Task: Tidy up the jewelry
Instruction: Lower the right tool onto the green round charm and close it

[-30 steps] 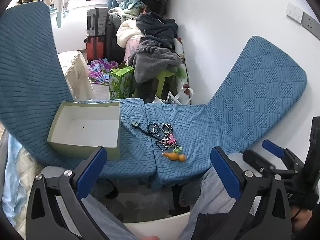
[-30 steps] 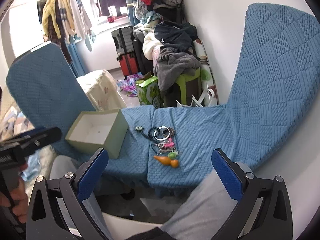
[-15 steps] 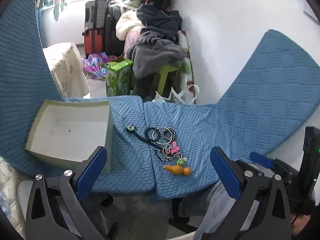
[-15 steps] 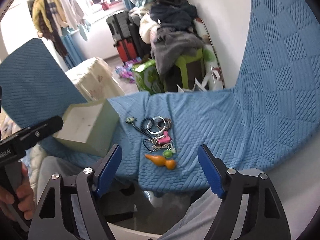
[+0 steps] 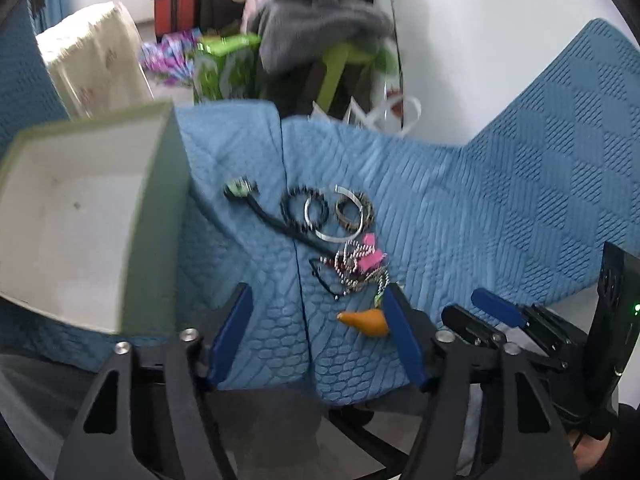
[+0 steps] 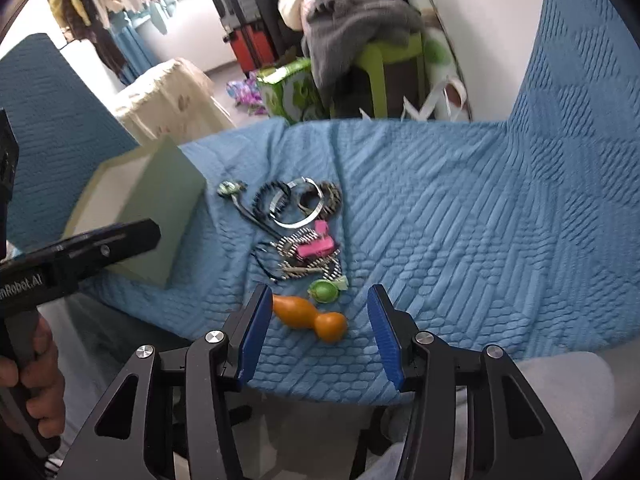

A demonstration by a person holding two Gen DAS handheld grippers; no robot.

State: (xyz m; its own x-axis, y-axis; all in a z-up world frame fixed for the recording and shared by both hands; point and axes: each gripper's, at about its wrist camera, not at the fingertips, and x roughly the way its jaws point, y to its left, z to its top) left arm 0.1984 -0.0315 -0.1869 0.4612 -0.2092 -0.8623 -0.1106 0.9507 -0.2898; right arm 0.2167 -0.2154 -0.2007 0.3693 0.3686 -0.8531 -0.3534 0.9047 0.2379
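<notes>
A pile of jewelry lies on the blue quilted cushion (image 5: 460,208): a silver bangle (image 5: 340,216), dark bead bracelets (image 5: 298,208), a bead chain with a pink charm (image 5: 370,260), a black cord with a green pendant (image 5: 240,190) and an orange gourd pendant (image 5: 366,320). An open pale green box (image 5: 156,208), empty, stands left of the pile. My left gripper (image 5: 320,336) is open, just before the gourd. My right gripper (image 6: 316,328) is open with the gourd (image 6: 310,316) between its fingers; a green charm (image 6: 324,290) lies just beyond. No contact shows.
Behind the cushion stand a green stool (image 6: 396,64) piled with grey clothes, a green carton (image 6: 288,88), suitcases (image 6: 248,40) and a cloth-covered table (image 6: 168,92). A white wall is on the right. The cushion's front edge drops off just under both grippers.
Both grippers have moved forward and down toward the jewelry pile. Both jaws have narrowed but stay open. The gourd pendant now lies between the right fingers.
</notes>
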